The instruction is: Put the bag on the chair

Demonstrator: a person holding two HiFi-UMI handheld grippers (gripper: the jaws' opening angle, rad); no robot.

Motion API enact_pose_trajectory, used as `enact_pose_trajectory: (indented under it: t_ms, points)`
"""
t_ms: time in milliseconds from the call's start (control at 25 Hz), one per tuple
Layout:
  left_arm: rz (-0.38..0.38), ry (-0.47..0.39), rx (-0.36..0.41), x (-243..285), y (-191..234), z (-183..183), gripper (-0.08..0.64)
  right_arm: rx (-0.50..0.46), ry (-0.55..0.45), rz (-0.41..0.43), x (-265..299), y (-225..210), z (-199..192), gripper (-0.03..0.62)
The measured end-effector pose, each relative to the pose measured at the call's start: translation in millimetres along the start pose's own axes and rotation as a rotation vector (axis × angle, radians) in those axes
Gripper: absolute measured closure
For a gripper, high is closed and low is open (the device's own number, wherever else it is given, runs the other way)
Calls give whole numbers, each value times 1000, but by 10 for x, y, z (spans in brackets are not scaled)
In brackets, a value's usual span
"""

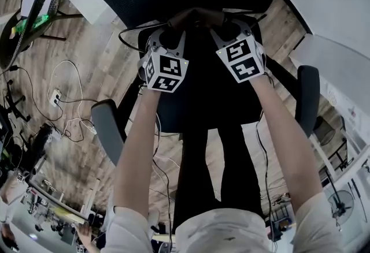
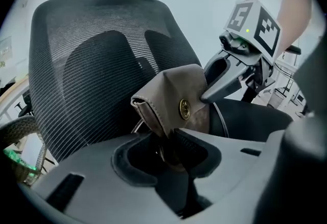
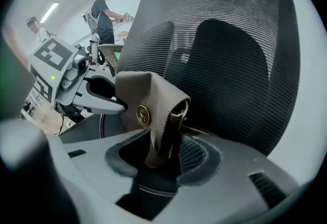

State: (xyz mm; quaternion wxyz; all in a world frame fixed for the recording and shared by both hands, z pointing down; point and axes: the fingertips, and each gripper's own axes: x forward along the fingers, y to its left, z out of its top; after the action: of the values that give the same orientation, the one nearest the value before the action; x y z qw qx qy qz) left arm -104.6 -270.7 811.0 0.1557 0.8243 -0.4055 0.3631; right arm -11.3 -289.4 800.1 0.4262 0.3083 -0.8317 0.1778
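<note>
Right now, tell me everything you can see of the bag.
The bag shows only a folded taupe piece, suede-like, with stitched edges and a round brass stud. It stands upright before the mesh back of the chair. Its ends run down between the jaws of the left gripper and the right gripper. Both pairs of jaws stand apart, with a gap beside the piece. The rest is hidden.

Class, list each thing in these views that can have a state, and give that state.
Bag: brown flap upright, in front of the chair's back.
Chair: upright, nobody seated.
Left tool: open, flap between its jaws.
Right tool: open, same flap between its jaws.
</note>
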Motion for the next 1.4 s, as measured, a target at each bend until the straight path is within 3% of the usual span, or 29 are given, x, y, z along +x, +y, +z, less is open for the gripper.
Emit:
enact_pose_trajectory:
  t_ms: [240,600,1000,1400]
  points:
    - [42,14,9,-16,62,-19,425,49,-9,3,-2,17,18,370]
    - [50,3,-46,-140,107,-33,348,88,7,2,-101,31,0,270]
    - [38,-8,-44,-397,-5,-13,344,107,21,-10,-337,150,-23,267]
    - [31,-61,-94,-807,-94,82,344,105,15,-29,-684,425,75,275]
